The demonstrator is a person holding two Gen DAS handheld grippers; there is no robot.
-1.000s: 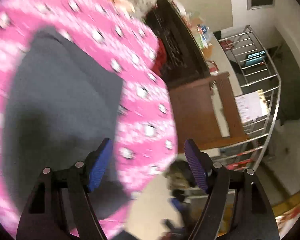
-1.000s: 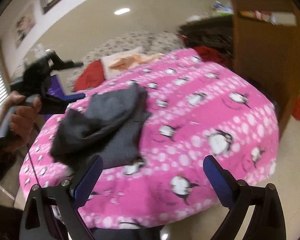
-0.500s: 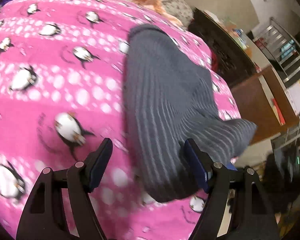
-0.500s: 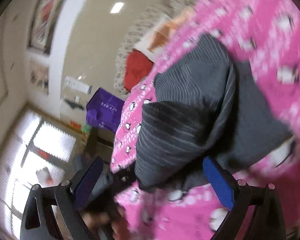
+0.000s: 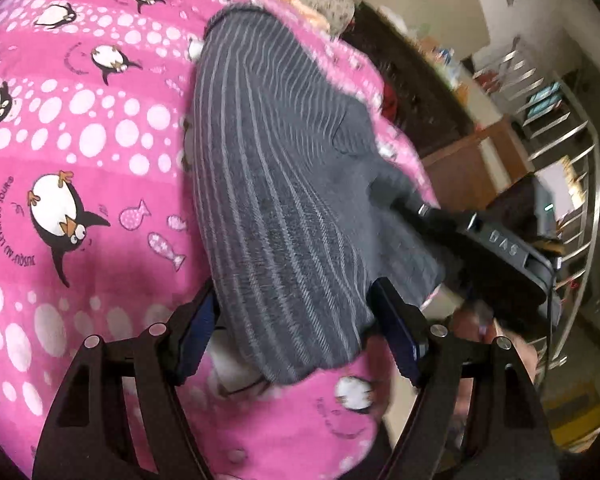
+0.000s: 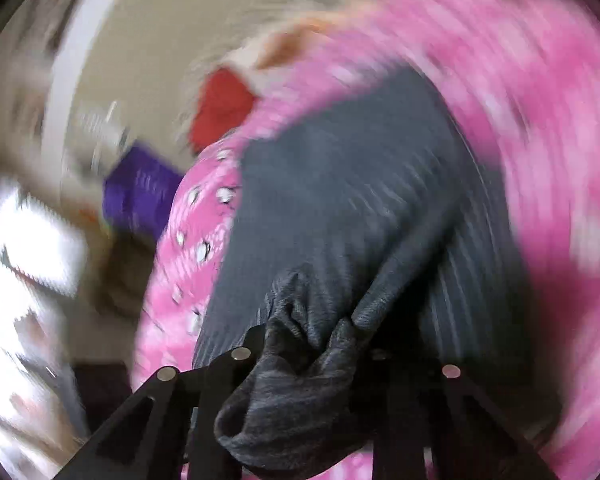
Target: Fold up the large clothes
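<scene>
With the right claw point(image 6: 312, 364) closing on bunched sweater point(image 5: 284, 184) and the left claw point(image 5: 296, 328) opening astride its hem, lift both corners level.

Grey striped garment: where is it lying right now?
The grey striped garment lies on the pink penguin blanket, toward its right edge in the left wrist view, its near end between the left claw's fingers.
</scene>
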